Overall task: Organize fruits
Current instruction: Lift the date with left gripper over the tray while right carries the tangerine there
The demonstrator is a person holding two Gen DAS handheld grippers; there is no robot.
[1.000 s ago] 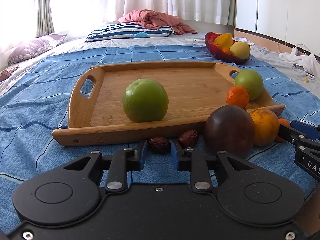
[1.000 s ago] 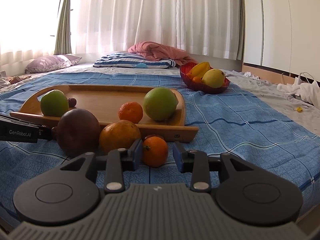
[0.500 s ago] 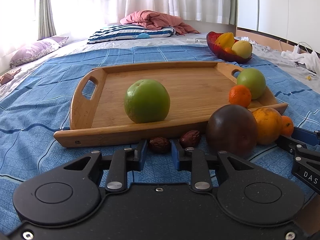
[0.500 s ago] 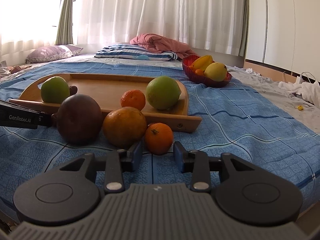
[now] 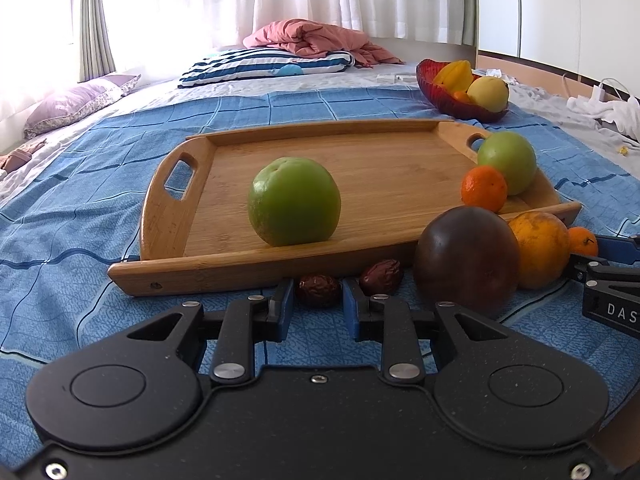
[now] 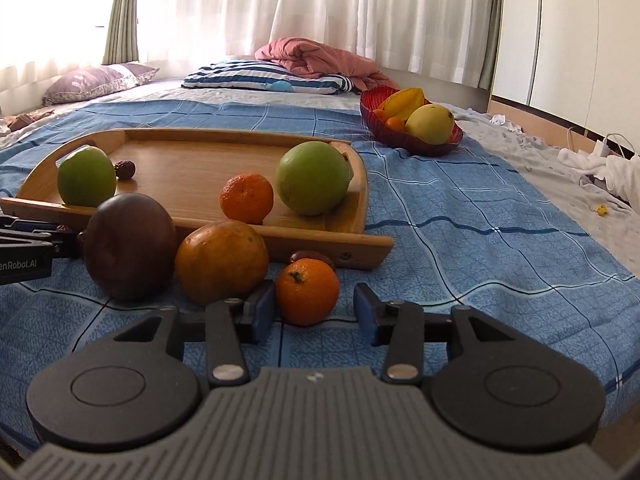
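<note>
Right gripper (image 6: 314, 312) is opening its blue-padded jaws around a small round orange mandarin (image 6: 307, 291) with a dark stem, pads not touching. It lies on the blue checked bedcover (image 6: 460, 248), just before the wooden tray (image 6: 352, 248). Left gripper (image 5: 318, 306) is nearly closed at a wrinkled brown date (image 5: 319, 290).

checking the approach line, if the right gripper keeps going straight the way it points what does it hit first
Most likely the small mandarin on the blue bedspread, directly ahead of the right gripper, whose jaws are opening with no contact visible. Depth is hard to judge.

striped pillow (image 6: 264, 76), pink blanket (image 6: 320, 58), purple pillow (image 6: 96, 80), white curtains (image 6: 320, 8)
</note>
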